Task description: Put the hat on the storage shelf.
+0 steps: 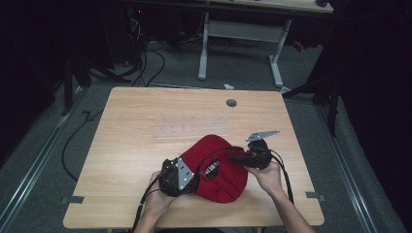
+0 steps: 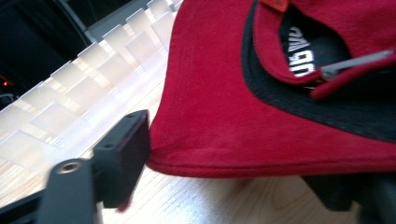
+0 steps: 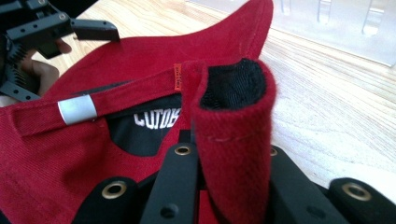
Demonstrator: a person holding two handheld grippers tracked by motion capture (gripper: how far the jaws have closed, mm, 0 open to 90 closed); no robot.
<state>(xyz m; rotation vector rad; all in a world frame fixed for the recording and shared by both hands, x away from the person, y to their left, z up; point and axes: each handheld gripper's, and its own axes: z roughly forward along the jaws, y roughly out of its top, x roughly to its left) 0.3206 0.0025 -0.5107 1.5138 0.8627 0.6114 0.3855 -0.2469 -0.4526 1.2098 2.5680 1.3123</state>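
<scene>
The left hand-held gripper stands spread around the red cap's left edge, not pressing it. The cap lies near the desk's front edge. The right hand-held gripper pinches a fold of its rim; bare desk beyond.

Left tool: one jaw is mostly covered by the red cap's edge, so whether the pads press on the fabric is unclear. Cap label print is cut off by the fold, only part readable; in the left gripper view the label is blurred. Bench near edge is cropped at the bottom, forearms too.
</scene>
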